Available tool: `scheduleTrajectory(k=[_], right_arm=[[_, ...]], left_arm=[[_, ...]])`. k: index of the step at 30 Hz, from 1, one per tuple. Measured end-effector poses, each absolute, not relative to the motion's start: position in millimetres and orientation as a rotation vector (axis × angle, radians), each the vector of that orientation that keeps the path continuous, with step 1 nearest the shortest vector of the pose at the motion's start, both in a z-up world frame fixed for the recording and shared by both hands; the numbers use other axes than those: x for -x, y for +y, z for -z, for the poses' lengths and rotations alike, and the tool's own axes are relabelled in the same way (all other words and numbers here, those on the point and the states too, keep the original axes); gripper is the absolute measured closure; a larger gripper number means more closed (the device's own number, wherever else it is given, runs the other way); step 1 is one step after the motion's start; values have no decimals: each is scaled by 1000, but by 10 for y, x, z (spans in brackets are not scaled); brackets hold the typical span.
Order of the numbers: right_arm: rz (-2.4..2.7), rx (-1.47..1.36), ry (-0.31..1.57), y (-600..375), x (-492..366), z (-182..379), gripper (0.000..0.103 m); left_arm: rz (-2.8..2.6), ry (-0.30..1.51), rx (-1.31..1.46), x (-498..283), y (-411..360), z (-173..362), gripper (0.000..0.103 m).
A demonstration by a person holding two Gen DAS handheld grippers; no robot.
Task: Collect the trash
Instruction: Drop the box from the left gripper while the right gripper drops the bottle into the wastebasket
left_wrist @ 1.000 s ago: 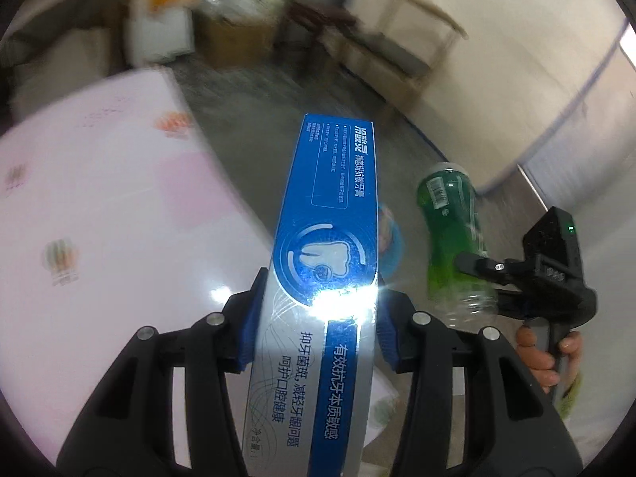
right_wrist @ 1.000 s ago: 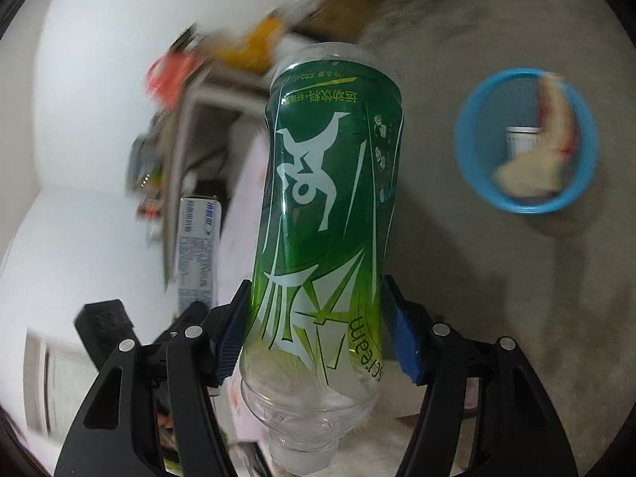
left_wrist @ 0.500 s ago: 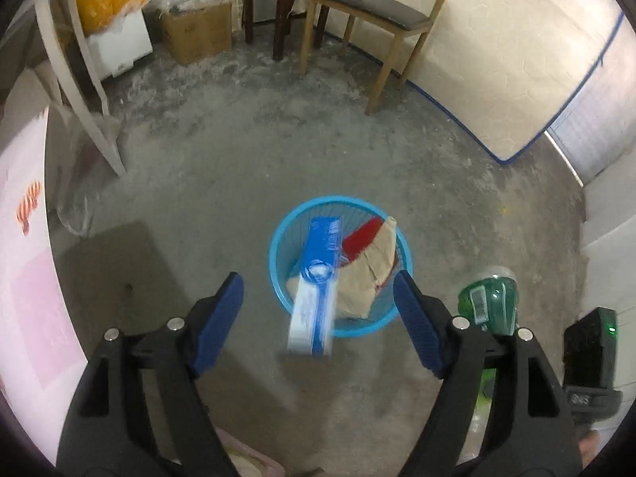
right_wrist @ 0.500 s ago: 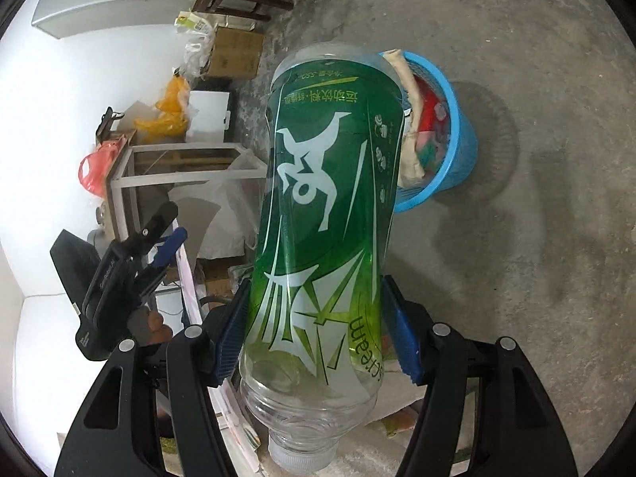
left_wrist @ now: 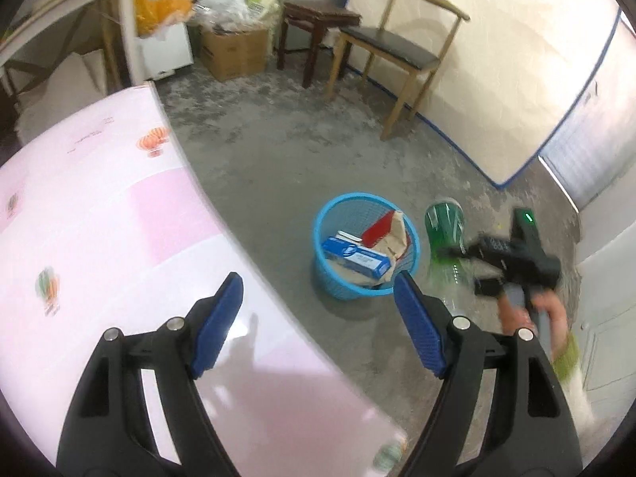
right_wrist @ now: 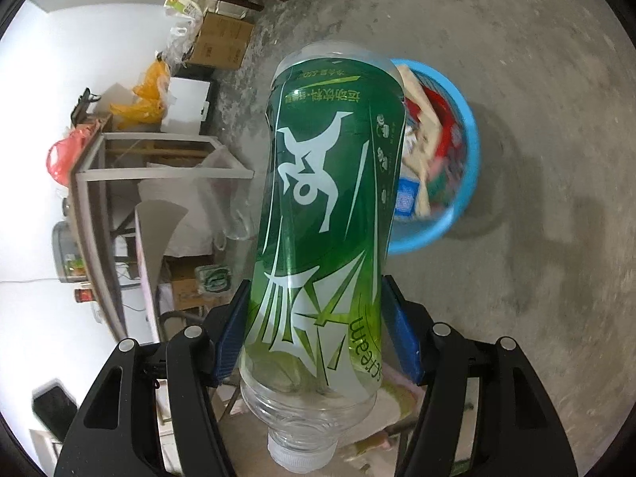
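Observation:
A blue mesh waste basket (left_wrist: 330, 274) stands on the concrete floor and holds a blue toothpaste box (left_wrist: 355, 259), a brown paper bag (left_wrist: 391, 238) and a red packet. My left gripper (left_wrist: 318, 328) is open and empty, above the table's edge, short of the basket. My right gripper (right_wrist: 314, 342) is shut on a green plastic bottle (right_wrist: 326, 218), cap end toward me. In the left wrist view the bottle (left_wrist: 444, 227) hangs just right of the basket. The basket (right_wrist: 463, 202) shows behind the bottle in the right wrist view.
A table with a pink patterned cloth (left_wrist: 99, 214) fills the left. A wooden chair (left_wrist: 401, 47), a dark stool (left_wrist: 314, 20), a cardboard box (left_wrist: 234, 51) and bags stand along the far wall. A white-framed table (right_wrist: 107, 183) with clutter stands left in the right wrist view.
My left gripper opened and let go of the toothpaste box, which fell into the basket. It then drew back over the table. My right gripper carried the bottle closer to the basket.

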State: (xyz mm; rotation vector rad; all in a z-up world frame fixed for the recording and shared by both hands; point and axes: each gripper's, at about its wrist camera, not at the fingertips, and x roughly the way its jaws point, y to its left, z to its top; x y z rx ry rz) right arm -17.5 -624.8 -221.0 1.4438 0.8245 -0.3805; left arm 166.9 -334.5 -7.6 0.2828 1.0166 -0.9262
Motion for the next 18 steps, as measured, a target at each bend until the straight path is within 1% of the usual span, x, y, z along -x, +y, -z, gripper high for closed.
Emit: scheduleTrajectory(k=[3,4,5,9,14,18], right_arm=[[393,-1450,844,-6436,-132,2301,40],[411,-1461,864,-6507,-245,2369,38],[438,-1463,881,-6580,-359,2432,33],[532,-1423,904,-6686,-518,2568,33],[549,-1375,901,-6491,-442,2511,33],[569,-1300,880,-6282,-210,2289,33]], left_arm=[[885,988,-234,-1588,-2957,-20,25],[864,976,-221,-1558,-2821,-38,24],[840,969,-218,-1543,-2723,-41,24],[762,954,-222,-1446,-2462,16,24],[755,963,-192,-1320,-2289,109,24],[766,944,-222,-1250,-2335,184,24]])
